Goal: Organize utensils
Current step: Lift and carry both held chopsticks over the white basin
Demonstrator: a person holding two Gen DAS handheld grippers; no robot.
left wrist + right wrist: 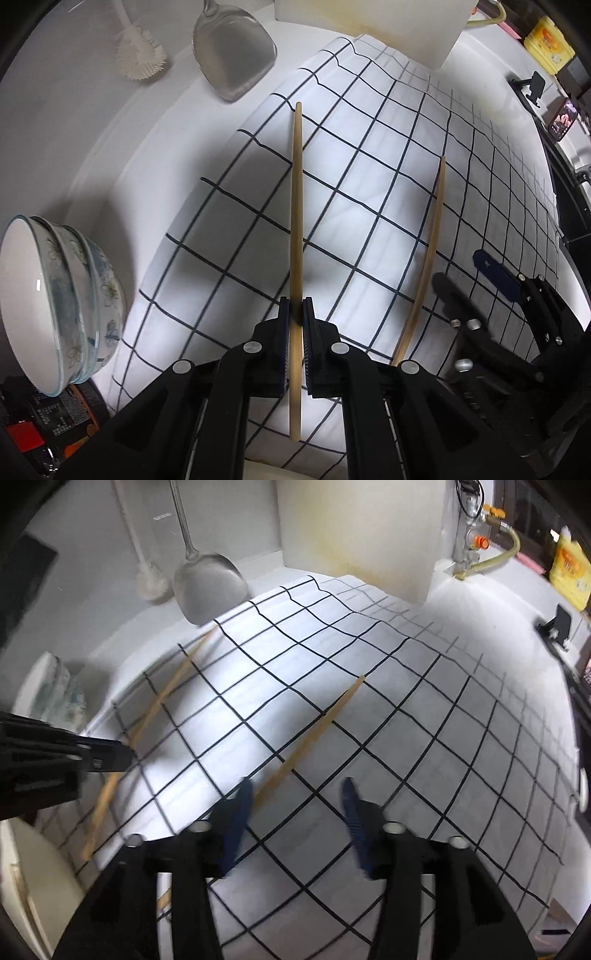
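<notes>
Left wrist view looks almost straight down on a white cloth [369, 206] with a dark grid, spread over a pale counter. The left gripper [295, 314] has its pads pressed together on one bamboo chopstick [297, 206], pinched partway along its length so the stick runs forward over the cloth and back below the jaws. A second chopstick [428, 254] lies on the cloth to the right, apart from the first, its near end beside the right gripper [465, 273], whose fingers stand spread with nothing between them.

Right wrist view shows the same: the second chopstick [314, 731] lies diagonally on the cloth [424, 738], its near part passing just beside the inner edge of the left blue finger [240, 805] of the right gripper [295, 794], not pinched.

Containers: a stack of glass bowls [62, 302] with a blue floral print stands on edge at the left off the cloth; nothing can be made out inside them. A yellow tub [548, 48] sits at the far right, with printing too small to read. A metal spatula [232, 51] and a white bristle brush [140, 55] hang against the back wall, next to a white upright block [369, 22]
</notes>
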